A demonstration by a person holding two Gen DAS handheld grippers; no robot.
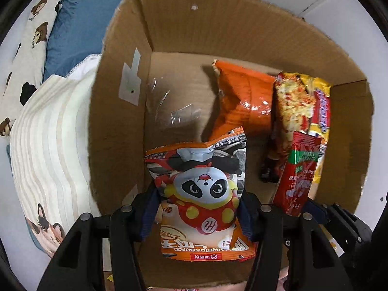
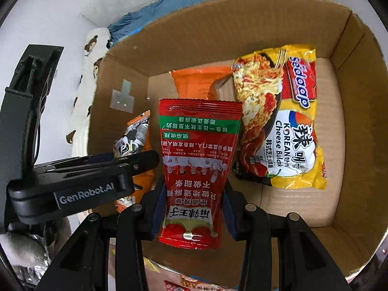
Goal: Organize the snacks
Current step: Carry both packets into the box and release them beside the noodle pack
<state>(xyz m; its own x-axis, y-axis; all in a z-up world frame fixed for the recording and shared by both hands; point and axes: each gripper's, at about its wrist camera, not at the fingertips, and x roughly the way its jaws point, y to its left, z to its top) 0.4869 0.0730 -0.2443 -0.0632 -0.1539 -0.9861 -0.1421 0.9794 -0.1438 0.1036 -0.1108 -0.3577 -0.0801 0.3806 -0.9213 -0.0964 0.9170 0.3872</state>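
My left gripper (image 1: 197,212) is shut on an orange panda snack bag (image 1: 201,194) and holds it upright inside the cardboard box (image 1: 116,126), near its left wall. My right gripper (image 2: 194,208) is shut on a red spicy-strip packet (image 2: 198,160), held upright inside the same box (image 2: 359,145). The red packet also shows in the left wrist view (image 1: 298,172). The panda bag (image 2: 133,138) and the left gripper's body (image 2: 84,184) show at left in the right wrist view. A yellow Korean cheese noodle pack (image 2: 286,121) and an orange bag (image 2: 196,82) lean against the far wall.
The box sits on a bed with a blue pillow (image 1: 72,31), a bear-print pillow (image 1: 31,38) and a striped cream blanket (image 1: 53,145) to its left. A clear plastic piece (image 1: 169,106) lies on the box floor. More snack packets (image 2: 194,286) lie below the box's near edge.
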